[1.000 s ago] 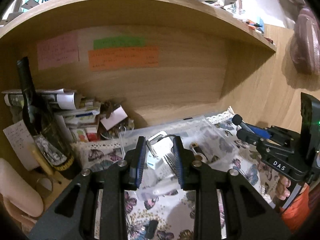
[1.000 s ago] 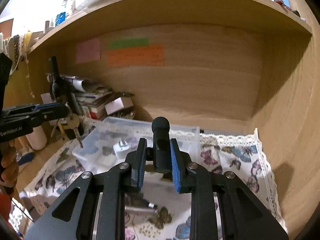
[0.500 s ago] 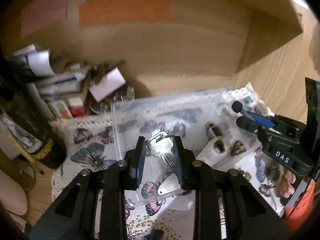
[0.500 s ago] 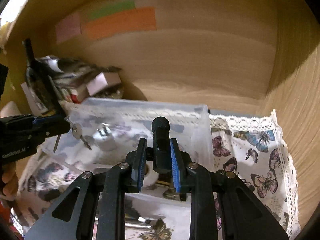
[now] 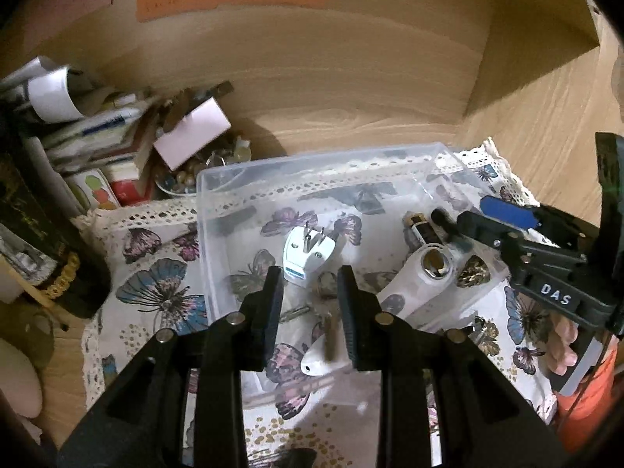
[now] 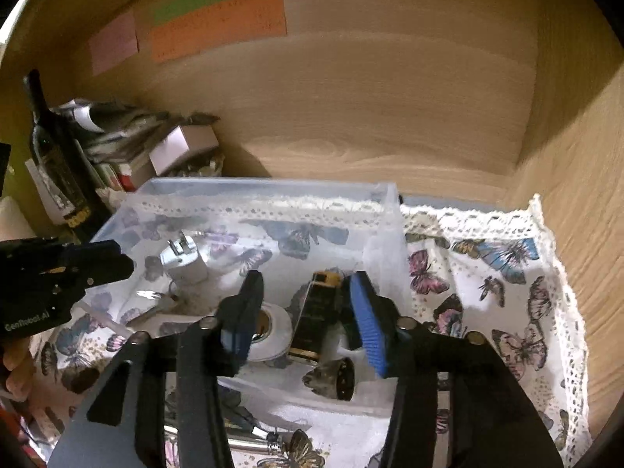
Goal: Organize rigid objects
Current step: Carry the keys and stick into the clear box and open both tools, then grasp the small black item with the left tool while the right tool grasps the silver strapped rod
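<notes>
Both sets of fingers spread and empty over the clear bin [image 5: 218, 234]; keys [image 5: 329, 331] between left fingers [image 5: 273, 304] look light, stiff, slippery, so pinch the flat heads

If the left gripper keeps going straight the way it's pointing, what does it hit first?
Probably the keys lying on the floor of the clear plastic bin, right between the left gripper open jaws. The white plug sits just beyond; depth is hard to judge.
</notes>
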The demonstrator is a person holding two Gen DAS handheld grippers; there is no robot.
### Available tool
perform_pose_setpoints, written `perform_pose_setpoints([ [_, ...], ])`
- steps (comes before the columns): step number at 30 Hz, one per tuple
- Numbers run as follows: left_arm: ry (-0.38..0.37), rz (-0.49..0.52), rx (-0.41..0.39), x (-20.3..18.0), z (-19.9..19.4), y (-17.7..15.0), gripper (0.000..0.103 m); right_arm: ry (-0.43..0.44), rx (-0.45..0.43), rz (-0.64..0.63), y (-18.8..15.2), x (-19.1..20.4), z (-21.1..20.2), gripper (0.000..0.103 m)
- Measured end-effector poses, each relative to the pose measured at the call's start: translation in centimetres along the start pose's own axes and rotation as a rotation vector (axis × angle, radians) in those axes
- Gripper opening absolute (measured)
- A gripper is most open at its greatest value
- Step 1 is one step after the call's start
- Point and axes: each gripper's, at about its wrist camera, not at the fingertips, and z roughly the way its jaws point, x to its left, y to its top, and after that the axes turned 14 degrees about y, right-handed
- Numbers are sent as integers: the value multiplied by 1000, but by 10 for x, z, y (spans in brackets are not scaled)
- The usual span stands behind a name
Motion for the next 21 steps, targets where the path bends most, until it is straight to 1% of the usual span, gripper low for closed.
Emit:
perform_pose_setpoints([
  [3,-1,0,-20,-1,-13,1,31,8,-35,-17,2,7,-16,45],
  [5,-14,1,-38,-2,-23,-1,36,12,-57,-29,2,11,-28,49],
  [7,-18,7,-54,-5,-32,-3,43,15,-74,-37,0,13,-38,54],
  [8,-19,16,-65,-8,-36,-4,44,15,-81,-42,-2,14,-43,56],
  [11,-34,36,-84,-15,-49,-12,47,9,-92,-50,-10,15,-58,57],
  [13,-56,46,-76,-19,-53,-17,50,7,-93,-50,-16,16,-66,59],
  [15,-58,52,-69,-23,-54,-23,50,13,-86,-45,-25,16,-71,65],
  [16,-56,53,-63,-23,-54,-28,51,20,-79,-40,-29,16,-71,69],
  [17,-56,49,-49,-22,-53,-35,51,29,-70,-33,-33,16,-71,74],
  [19,-56,36,-14,-18,-49,-48,54,49,-47,-22,-43,18,-69,80],
  [21,-47,34,30,-13,-43,-62,55,62,-14,-21,-51,21,-62,84],
])
